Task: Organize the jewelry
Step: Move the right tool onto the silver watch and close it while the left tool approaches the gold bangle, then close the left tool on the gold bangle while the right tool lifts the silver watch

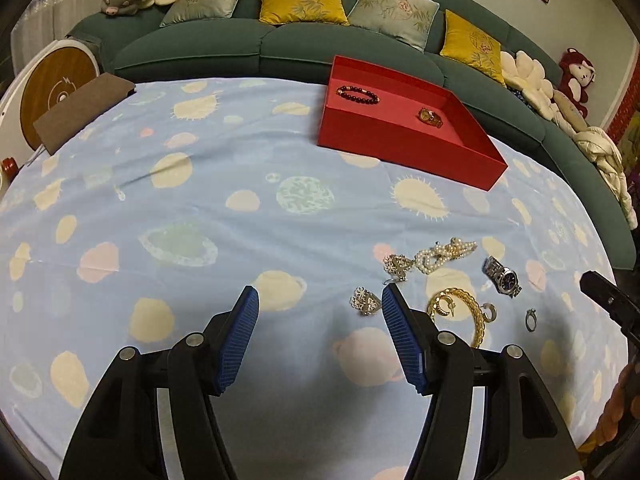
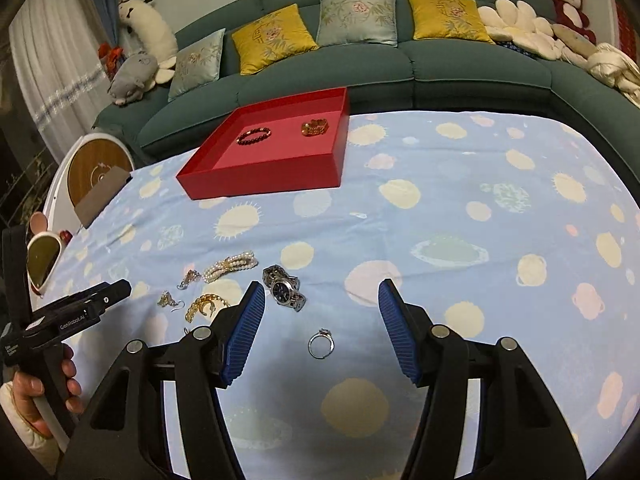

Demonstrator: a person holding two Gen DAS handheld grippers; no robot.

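A green sofa [image 1: 280, 48] with yellow and pale cushions curves behind the table [image 1: 200, 220], which is covered in a light blue cloth printed with planets. A red tray [image 1: 400, 148] sits on the far part of the table near the sofa; inside it lie a dark beaded bracelet [image 1: 358, 95] and a gold watch [image 1: 431, 117], well apart from each other. The left tool [image 1: 320, 304] hovers low over the cloth with its blue-padded fingers spread wide and nothing between them; the right tool [image 2: 322, 300] is likewise spread apart and holds nothing. The loose jewelry lies in a cluster on the near part of the table. A pearl strand [image 1: 444, 254] is bunched at the far side of the cluster, with a silver watch [image 1: 503, 276] to its right. A gold chain bracelet [image 1: 468, 312] curls just beside the left tool's right finger, partly hidden by it. A silver brooch-like piece [image 1: 365, 301] lies just inside that same finger's tip, and another silver piece [image 1: 396, 266] lies beside the pearls. A silver ring [image 2: 321, 343] rests on the cloth between the right tool's fingers.
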